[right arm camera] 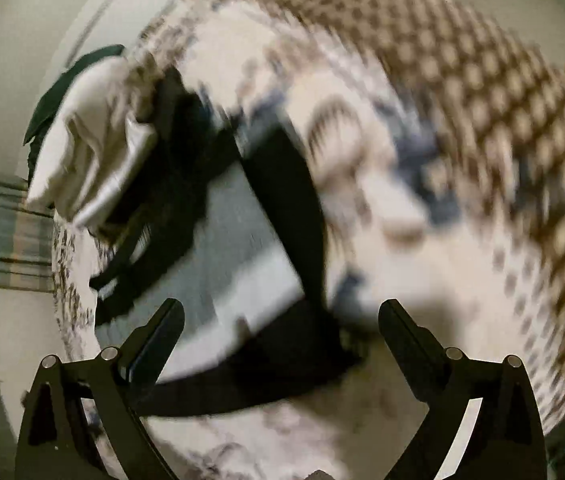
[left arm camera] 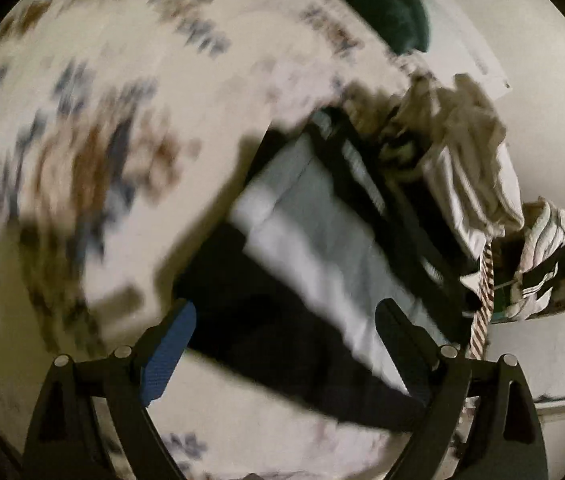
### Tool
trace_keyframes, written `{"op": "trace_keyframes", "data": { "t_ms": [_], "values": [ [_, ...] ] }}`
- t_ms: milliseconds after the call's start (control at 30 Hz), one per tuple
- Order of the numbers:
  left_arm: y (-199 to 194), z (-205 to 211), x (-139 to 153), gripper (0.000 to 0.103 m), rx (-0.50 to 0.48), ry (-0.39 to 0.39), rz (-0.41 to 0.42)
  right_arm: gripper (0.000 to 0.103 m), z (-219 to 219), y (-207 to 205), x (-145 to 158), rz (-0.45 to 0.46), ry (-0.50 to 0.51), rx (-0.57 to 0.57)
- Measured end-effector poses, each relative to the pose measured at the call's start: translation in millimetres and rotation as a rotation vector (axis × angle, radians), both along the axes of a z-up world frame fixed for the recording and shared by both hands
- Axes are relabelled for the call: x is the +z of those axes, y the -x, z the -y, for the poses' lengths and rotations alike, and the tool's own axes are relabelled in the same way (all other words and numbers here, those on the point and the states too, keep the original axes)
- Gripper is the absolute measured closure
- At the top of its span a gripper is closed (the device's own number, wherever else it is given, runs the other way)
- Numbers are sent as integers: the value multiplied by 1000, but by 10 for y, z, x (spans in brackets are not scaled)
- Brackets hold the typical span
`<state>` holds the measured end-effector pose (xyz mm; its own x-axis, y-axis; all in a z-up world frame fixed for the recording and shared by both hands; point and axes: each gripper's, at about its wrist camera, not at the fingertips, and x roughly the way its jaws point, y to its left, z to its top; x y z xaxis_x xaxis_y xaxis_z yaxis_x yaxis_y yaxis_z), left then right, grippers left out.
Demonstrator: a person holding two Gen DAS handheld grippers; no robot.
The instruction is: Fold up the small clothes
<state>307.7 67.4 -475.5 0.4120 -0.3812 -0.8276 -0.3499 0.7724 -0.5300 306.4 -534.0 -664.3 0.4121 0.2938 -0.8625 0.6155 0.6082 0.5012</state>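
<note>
A small black, grey and white garment [left arm camera: 314, 248] lies spread on a patterned bedspread [left arm camera: 94, 128]. Both views are motion-blurred. My left gripper [left arm camera: 286, 320] is open and empty, hovering over the garment's black lower part. In the right wrist view the same garment [right arm camera: 238, 240] lies ahead, and my right gripper [right arm camera: 280, 320] is open and empty above its black lower edge. A heap of crumpled white and pale clothes [left arm camera: 466, 152] sits beyond the garment; it also shows in the right wrist view [right arm camera: 94, 136].
A dark green cloth [left arm camera: 386, 4] lies at the far end of the bed. More striped clothes [left arm camera: 538, 256] hang at the right edge. The bedspread [right arm camera: 462, 120] has a brown checked band on its far side. A white wall and door stand behind.
</note>
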Motion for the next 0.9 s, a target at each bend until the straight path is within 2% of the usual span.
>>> {"op": "trace_keyframes", "data": {
  "t_ms": [100, 267, 367, 433, 500, 533, 567, 600, 667, 833, 900],
  "values": [
    [113, 42, -299, 11, 50, 101, -35, 4, -109, 121, -334, -25, -114, -39],
    [-64, 108, -618, 11, 110, 112, -32, 4, -149, 142, -852, 25, -289, -134],
    [-151, 73, -782, 12, 189, 130, -45, 3, -134, 192, -1002, 69, -354, -222],
    [-170, 67, -788, 12, 244, 134, -54, 4, -119, 265, -1037, 107, -396, -287],
    [-177, 96, -756, 15, 268, 120, -57, 14, -118, 326, -1072, 137, -428, -343],
    [-161, 104, -723, 22, 290, 110, -45, 38, -122, 343, -1094, 141, -437, -357],
    [-160, 103, -710, 47, 298, 94, -45, 57, -122, 352, -1109, 144, -444, -362],
    [-170, 114, -700, 60, 299, 86, -41, 58, -124, 344, -1123, 148, -450, -372],
    [-131, 116, -614, 66, 299, 73, -8, 66, -127, 368, -1105, 145, -426, -378],
    [8, 151, -221, 71, 211, 8, 89, 74, -120, 380, -917, 129, -376, -354],
    [170, 114, -106, 72, 187, 20, 95, 75, -125, 452, -766, 125, -356, -316]
  ]
}}
